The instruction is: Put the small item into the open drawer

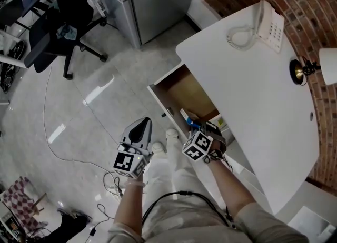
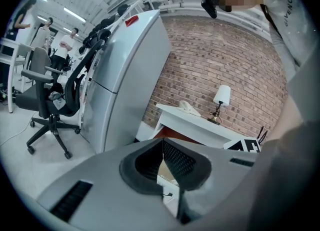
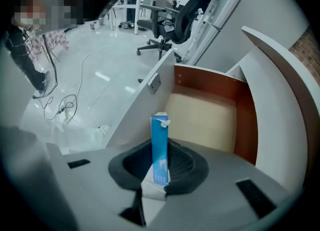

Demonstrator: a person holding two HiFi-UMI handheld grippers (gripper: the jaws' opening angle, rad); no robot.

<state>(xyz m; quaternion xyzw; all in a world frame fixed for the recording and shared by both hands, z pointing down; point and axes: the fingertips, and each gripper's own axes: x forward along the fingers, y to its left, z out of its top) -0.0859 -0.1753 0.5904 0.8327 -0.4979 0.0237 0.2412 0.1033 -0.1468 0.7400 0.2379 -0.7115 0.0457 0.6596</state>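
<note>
A small blue and white carton (image 3: 160,145) stands upright between the pads of my right gripper (image 3: 160,161), which is shut on it. The gripper holds it over the near end of the open drawer (image 3: 145,100), whose pale bottom and brown side walls show beyond it. In the head view the right gripper (image 1: 197,129) is at the drawer's front corner under the white desk (image 1: 253,89), with the blue carton (image 1: 193,127) just showing at its tip. My left gripper (image 1: 141,128) hangs over the floor to the left of the drawer (image 1: 181,92). The left gripper (image 2: 162,144) has its jaws together and holds nothing.
A white telephone (image 1: 268,23) and a small lamp (image 1: 305,71) sit on the desk by the brick wall. A grey cabinet (image 1: 152,0) stands behind the drawer, with a black office chair (image 1: 58,26) to its left. Cables (image 1: 68,152) trail across the glossy floor.
</note>
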